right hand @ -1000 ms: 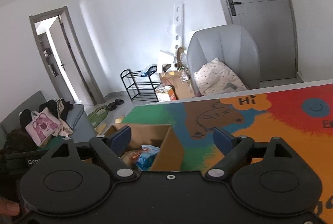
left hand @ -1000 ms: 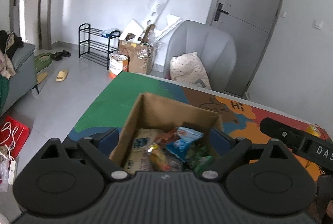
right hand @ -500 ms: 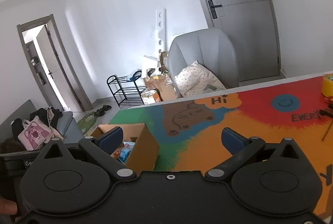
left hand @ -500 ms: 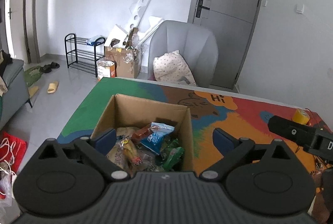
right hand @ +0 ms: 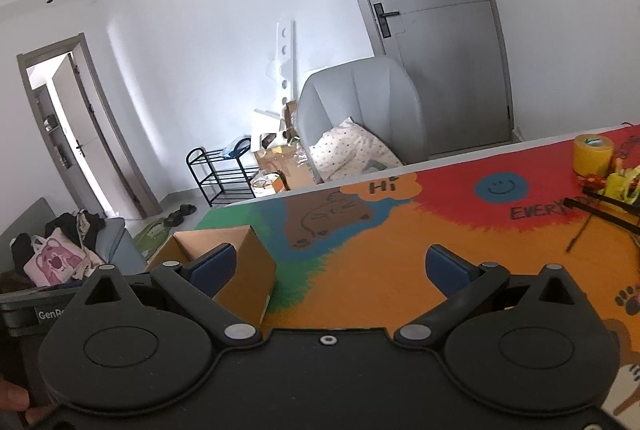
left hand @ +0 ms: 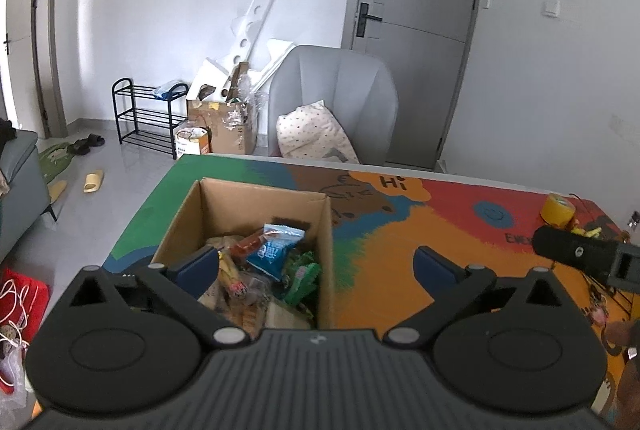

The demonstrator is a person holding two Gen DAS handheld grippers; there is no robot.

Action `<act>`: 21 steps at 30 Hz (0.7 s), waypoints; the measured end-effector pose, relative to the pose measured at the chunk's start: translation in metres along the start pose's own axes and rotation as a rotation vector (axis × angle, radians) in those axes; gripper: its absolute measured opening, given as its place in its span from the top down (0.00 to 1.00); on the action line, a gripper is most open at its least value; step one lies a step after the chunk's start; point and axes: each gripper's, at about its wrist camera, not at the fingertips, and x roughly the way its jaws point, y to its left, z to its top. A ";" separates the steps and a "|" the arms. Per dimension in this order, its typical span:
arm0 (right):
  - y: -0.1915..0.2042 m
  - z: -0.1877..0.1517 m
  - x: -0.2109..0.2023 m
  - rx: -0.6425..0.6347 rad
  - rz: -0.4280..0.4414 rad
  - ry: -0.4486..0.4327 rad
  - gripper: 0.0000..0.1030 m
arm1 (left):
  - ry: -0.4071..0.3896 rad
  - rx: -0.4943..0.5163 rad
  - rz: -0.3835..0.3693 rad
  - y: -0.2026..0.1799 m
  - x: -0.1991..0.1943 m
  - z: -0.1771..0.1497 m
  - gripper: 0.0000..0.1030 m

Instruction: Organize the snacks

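A: On the colourful play mat point(left hand: 400, 254) covering the table: open cardboard box point(left hand: 224, 206) at the left end, near the green corner. Filled with snack packets point(left hand: 276, 250), blue one on top, green one beside it.

B: Grippers?

A: Left gripper point(left hand: 316, 264) spread wide, jaws opening, nothing between the pads; left finger over the box, right finger over bare orange mat. Right gripper point(right hand: 328, 266) spread wide too, empty; left fingertip overlapping the box's near corner in its view, box point(right hand: 244, 270) sitting just left.

B: Surroundings, big to small?

A: Grey door point(left hand: 416, 22) behind. Grey armchair point(left hand: 332, 98) at the table's far edge, dotted pillow point(left hand: 312, 134) on it. Black shoe rack point(left hand: 144, 114) by the wall, carton of scraps point(left hand: 224, 126) beside it. Yellow tape roll point(right hand: 592, 150) at the mat's right end, well apart from the box. Small yellow clutter point(right hand: 620, 186) just beside the roll, too small to tell.

B: Blocking anything?

A: Gripper bodies hiding the near mat edge in both views.
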 end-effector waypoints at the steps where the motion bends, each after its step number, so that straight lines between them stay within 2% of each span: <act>1: -0.001 -0.001 -0.003 0.000 -0.003 -0.001 0.00 | 0.001 0.003 -0.003 -0.001 -0.002 -0.001 0.00; 13: -0.001 -0.010 -0.038 -0.012 0.018 0.034 0.00 | 0.005 0.054 -0.005 -0.010 -0.035 -0.012 0.00; 21: 0.000 -0.011 -0.058 -0.041 -0.016 0.042 0.00 | -0.004 0.080 -0.014 -0.013 -0.056 -0.020 0.00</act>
